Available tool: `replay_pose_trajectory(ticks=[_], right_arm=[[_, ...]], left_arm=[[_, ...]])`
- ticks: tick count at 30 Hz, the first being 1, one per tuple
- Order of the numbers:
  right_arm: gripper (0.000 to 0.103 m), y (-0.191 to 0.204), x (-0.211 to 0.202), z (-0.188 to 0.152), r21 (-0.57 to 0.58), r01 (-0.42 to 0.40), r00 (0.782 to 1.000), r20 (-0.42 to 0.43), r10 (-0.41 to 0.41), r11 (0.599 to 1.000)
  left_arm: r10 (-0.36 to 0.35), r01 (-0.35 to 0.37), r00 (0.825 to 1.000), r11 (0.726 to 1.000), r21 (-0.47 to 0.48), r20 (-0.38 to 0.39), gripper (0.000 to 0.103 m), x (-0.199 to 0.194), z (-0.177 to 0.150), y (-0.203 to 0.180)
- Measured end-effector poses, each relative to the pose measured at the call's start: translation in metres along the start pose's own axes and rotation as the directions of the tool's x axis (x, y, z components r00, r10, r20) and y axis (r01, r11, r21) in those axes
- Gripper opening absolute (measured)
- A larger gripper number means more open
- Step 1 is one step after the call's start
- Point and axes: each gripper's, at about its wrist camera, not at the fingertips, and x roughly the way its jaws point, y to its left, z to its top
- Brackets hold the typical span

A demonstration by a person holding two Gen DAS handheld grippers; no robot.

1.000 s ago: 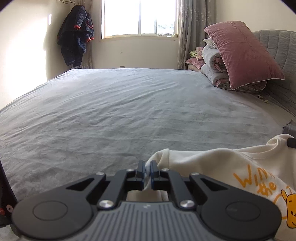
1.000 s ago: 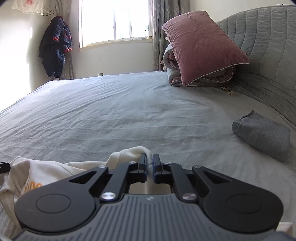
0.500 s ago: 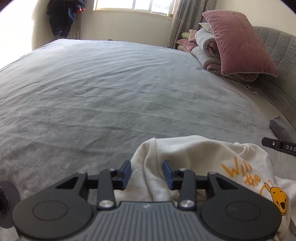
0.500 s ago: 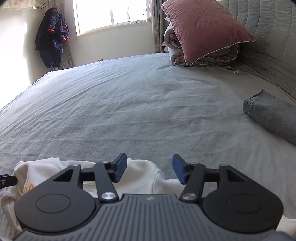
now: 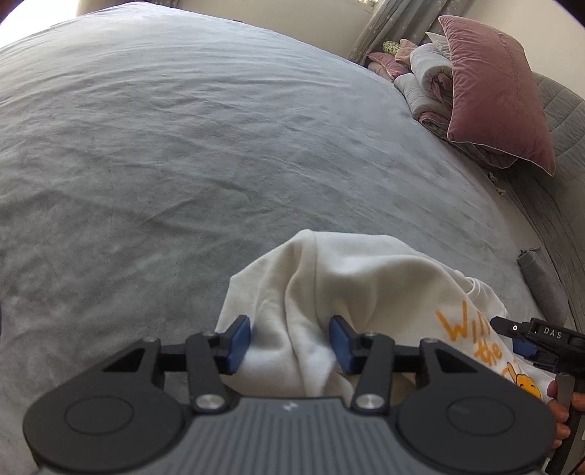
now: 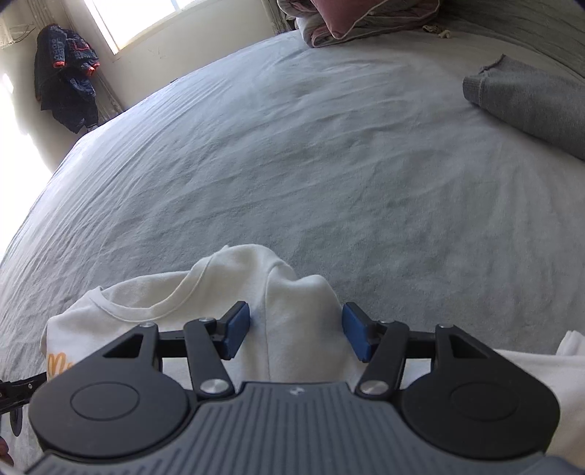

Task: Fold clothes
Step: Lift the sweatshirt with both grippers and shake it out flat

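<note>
Cream cotton sweatshirt with orange lettering and a yellow cartoon bear [image 5: 369,292] lies crumpled on the near part of a wide bed covered with a grey, slightly wrinkled sheet [image 5: 182,153]. The left gripper [image 5: 290,341] points down at it; its jaws have just been opening and now stand spread, with a raised ridge of the cream fabric between the blue pads [image 5: 239,338], which do not press on it. The right gripper [image 6: 296,334] is likewise tilted down over the garment near its ribbed neckline [image 6: 153,305]; its jaws have just been opening and stand apart, with a fold of the fabric standing between them and no pinch on it. In the left wrist view the right gripper's black tip marked "DAS" shows at the right edge, above the printed bear, with fingers of a hand [image 5: 563,409] below it. A folded grey knit garment [image 6: 530,106] lies on the sheet well apart from the sweatshirt, to the right. A dusty-pink velvet pillow [image 5: 497,91] leans on folded bedding at the quilted grey headboard [image 5: 559,113]. A dark blue jacket [image 6: 65,91] hangs beside the bright window [image 6: 146,22].
</note>
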Motion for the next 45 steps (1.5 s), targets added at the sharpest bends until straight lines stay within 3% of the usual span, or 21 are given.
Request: replay_pose_trajectory(ticks=[1,3,5,9,12,17,24,28,33,41,45], right_arm=[[0.055,-0.001,0.000,-0.001,0.005,-0.004,1.000,0.000,0.004,1.000],[0.033,0.002,-0.001,-0.004,-0.009,-0.018,1.000,0.003,0.018,1.000],[0.014,0.006,-0.003,-0.007,-0.022,-0.038,0.999,0.008,0.039,0.999],[0.011,0.018,-0.016,-0.012,-0.084,0.005,0.995,0.097,0.003,0.996],[0.010,0.026,-0.033,-0.011,-0.137,0.065,0.979,0.203,-0.036,0.988],[0.010,0.033,-0.054,0.004,-0.186,0.127,0.946,0.319,-0.062,0.974],[0.010,0.037,-0.088,0.021,-0.197,0.129,0.899,0.437,-0.031,0.972],[0.010,0.040,-0.118,0.024,-0.211,0.130,0.866,0.500,-0.008,0.969],[0.010,0.040,-0.161,0.022,-0.219,0.137,0.817,0.576,0.014,0.966],[0.010,0.045,-0.219,0.015,-0.252,0.166,0.725,0.687,0.055,0.953],[0.010,0.046,-0.241,0.013,-0.264,0.176,0.685,0.724,0.075,0.948]], left_arm=[[0.006,-0.006,1.000,1.000,-0.008,-0.001,0.047,0.001,-0.001,0.000],[0.027,-0.027,1.000,1.000,-0.012,0.007,0.041,0.003,-0.003,-0.004],[0.062,-0.062,0.997,0.998,0.000,0.038,0.020,0.002,-0.005,-0.012],[0.145,-0.158,0.977,0.985,0.075,0.154,0.014,-0.008,-0.008,-0.034],[0.179,-0.218,0.955,0.965,0.147,0.238,0.013,-0.020,-0.004,-0.052],[0.200,-0.294,0.905,0.932,0.213,0.377,0.012,-0.047,0.010,-0.074],[0.182,-0.362,0.828,0.896,0.258,0.530,0.012,-0.097,0.019,-0.105],[0.166,-0.389,0.785,0.882,0.265,0.597,0.012,-0.126,0.016,-0.122],[0.130,-0.375,0.758,0.889,0.264,0.639,0.012,-0.161,0.010,-0.132],[0.083,-0.382,0.694,0.884,0.268,0.715,0.012,-0.212,-0.007,-0.151],[0.065,-0.380,0.672,0.886,0.268,0.737,0.012,-0.232,-0.012,-0.154]])
